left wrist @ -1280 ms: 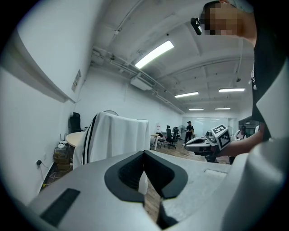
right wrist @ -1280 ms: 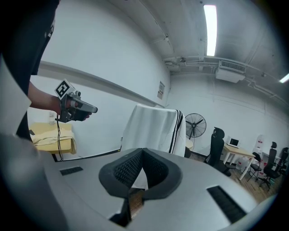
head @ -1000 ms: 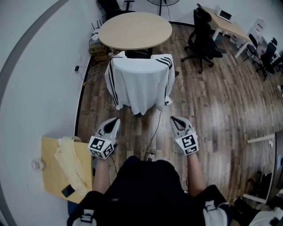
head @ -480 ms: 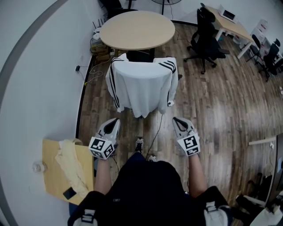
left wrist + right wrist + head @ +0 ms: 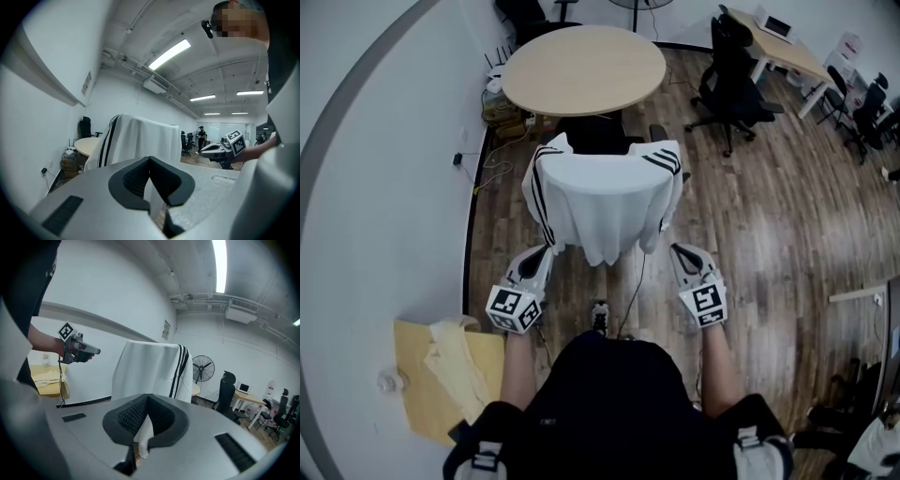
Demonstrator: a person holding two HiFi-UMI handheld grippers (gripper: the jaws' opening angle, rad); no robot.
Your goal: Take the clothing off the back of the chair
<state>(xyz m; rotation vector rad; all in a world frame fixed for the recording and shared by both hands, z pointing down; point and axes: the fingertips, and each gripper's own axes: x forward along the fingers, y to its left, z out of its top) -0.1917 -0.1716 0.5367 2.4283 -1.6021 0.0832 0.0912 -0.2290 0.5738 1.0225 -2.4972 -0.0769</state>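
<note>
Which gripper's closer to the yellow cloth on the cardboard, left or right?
Left. In the head view the left gripper is just up and right of the yellow cloth; the right gripper is farther off, across the person's body.

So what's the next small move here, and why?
The left gripper and right gripper are both shut and empty, close to the white garment draped ahead. I'd probably open both before reaching further, since shut as they are neither can take the cloth.
</note>
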